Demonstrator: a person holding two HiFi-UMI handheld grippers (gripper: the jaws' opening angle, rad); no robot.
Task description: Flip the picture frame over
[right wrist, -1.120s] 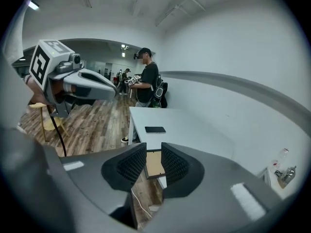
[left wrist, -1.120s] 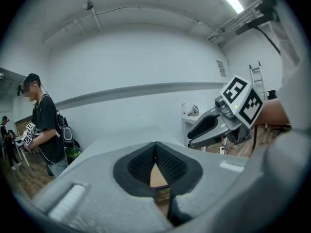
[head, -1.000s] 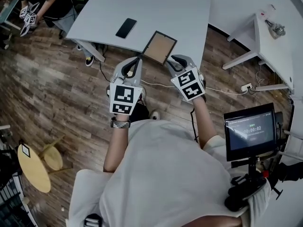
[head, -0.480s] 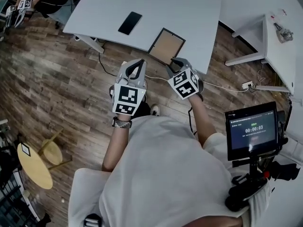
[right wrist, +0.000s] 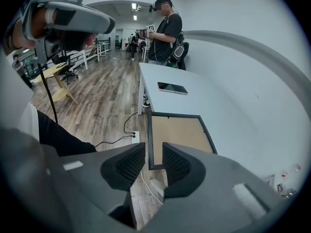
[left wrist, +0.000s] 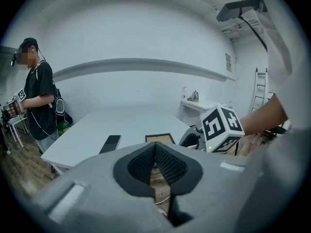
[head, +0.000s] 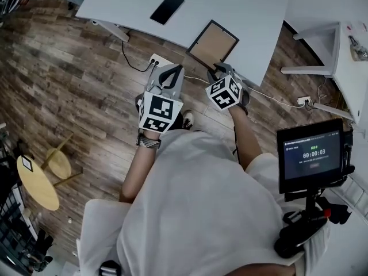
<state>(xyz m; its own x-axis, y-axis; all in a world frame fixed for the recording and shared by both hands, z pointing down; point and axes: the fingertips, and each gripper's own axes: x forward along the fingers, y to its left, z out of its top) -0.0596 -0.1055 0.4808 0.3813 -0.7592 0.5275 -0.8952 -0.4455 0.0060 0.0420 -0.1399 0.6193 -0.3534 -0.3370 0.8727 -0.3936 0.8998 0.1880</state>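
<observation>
The rectangular picture frame [head: 213, 43], with a thin dark rim and its brown cardboard back upward, lies flat near the edge of the pale grey table [head: 241, 4], one side along that edge. My right tongs [right wrist: 154, 152] have just been opening; the ribbed pads are apart and grip nothing. My left tongs [left wrist: 155, 147] are closed together, empty.

Your picture frame [head: 214, 43] shows a tan backing board inside a black border. The tabletop [head: 247, 7] under it is plain pale grey. The phone [head: 167, 9] to the far left is black. Your left gripper [head: 171, 69] and right gripper [head: 220, 69] are grey, with black ribbed pads [right wrist: 177, 166] and black-and-white square markers [head: 158, 112]. The floor [head: 69, 68] is brown wood plank.
</observation>
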